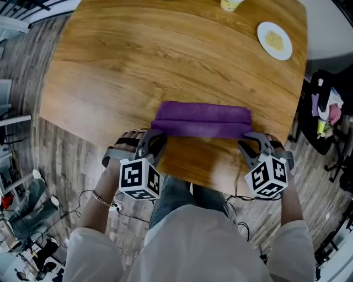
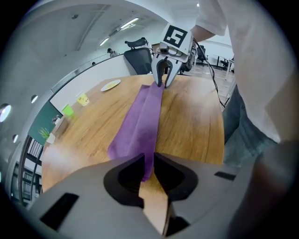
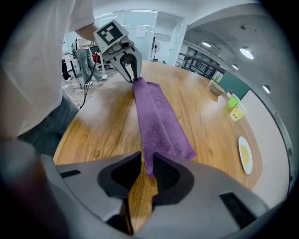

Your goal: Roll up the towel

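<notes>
A purple towel [image 1: 201,120] lies folded into a long narrow band across the near part of the round wooden table [image 1: 138,66]. My left gripper [image 1: 156,135] is at the band's left end, its jaws shut on the towel's near edge [image 2: 148,163]. At the right end my right gripper [image 1: 246,137] is shut on the towel in the same way, with the purple cloth [image 3: 148,164] filling the narrow gap between the pads. Each gripper view looks along the band to the other gripper [image 2: 162,77] [image 3: 132,72] at the far end.
A white plate [image 1: 274,40] with yellow food sits at the table's far right, and a yellow-green cup [image 1: 231,4] stands at the far edge. The table's near edge runs just below the towel. A black cart [image 1: 328,110] stands off the table to the right.
</notes>
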The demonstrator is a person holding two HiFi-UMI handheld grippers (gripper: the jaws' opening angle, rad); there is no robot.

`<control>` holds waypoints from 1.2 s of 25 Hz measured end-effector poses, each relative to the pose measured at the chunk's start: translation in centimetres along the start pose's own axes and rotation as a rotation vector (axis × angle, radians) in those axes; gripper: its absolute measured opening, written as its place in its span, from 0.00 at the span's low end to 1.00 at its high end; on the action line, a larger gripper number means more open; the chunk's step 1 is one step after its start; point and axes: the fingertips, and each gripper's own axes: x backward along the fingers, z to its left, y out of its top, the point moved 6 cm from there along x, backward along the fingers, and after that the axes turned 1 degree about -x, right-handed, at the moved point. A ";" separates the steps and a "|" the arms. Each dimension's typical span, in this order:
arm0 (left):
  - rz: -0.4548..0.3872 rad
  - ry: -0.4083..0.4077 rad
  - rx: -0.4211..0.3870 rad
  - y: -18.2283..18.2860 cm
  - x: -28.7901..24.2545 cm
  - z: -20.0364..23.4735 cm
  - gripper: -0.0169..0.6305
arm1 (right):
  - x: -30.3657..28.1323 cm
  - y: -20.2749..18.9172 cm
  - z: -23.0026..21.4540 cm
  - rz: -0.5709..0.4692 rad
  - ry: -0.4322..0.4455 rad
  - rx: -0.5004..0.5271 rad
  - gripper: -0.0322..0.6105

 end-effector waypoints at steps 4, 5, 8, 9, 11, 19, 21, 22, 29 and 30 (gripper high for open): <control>0.020 -0.009 -0.034 -0.6 -0.7 -0.3 0.13 | -0.5 0.0 0.3 0.004 -0.006 0.011 0.18; 0.017 -0.018 -0.033 -0.6 -0.8 -0.4 0.15 | -0.5 0.1 0.3 0.002 -0.005 0.008 0.18; 0.007 -0.027 -0.020 -0.7 -0.8 -0.5 0.17 | -0.6 -0.1 0.1 -0.017 -0.009 -0.003 0.17; 0.005 -0.027 -0.018 -0.7 -0.8 -0.5 0.17 | -0.7 -0.2 0.0 -0.023 -0.016 -0.006 0.16; 0.006 -0.032 -0.016 -0.6 -0.9 -0.5 0.16 | -0.7 -0.2 -0.2 -0.028 -0.029 -0.006 0.10; 0.021 -0.021 -0.020 -0.7 -1.2 0.1 0.08 | -0.9 -0.2 -0.4 -0.039 -0.016 -0.015 0.10; 0.032 -0.019 -0.028 -0.6 -1.2 0.2 0.08 | -0.8 -0.2 -0.4 -0.040 -0.013 -0.017 0.10; 0.037 -0.022 -0.030 -0.5 -1.2 0.2 0.08 | -0.8 -0.2 -0.3 -0.041 -0.013 -0.018 0.10; 0.065 -0.076 -0.005 -0.6 0.2 -1.5 0.07 | 0.1 -0.5 1.8 -0.042 0.043 -0.034 0.09; 0.069 -0.095 0.004 -0.5 0.5 -2.1 0.07 | 0.4 -0.6 2.3 -0.044 0.058 -0.042 0.09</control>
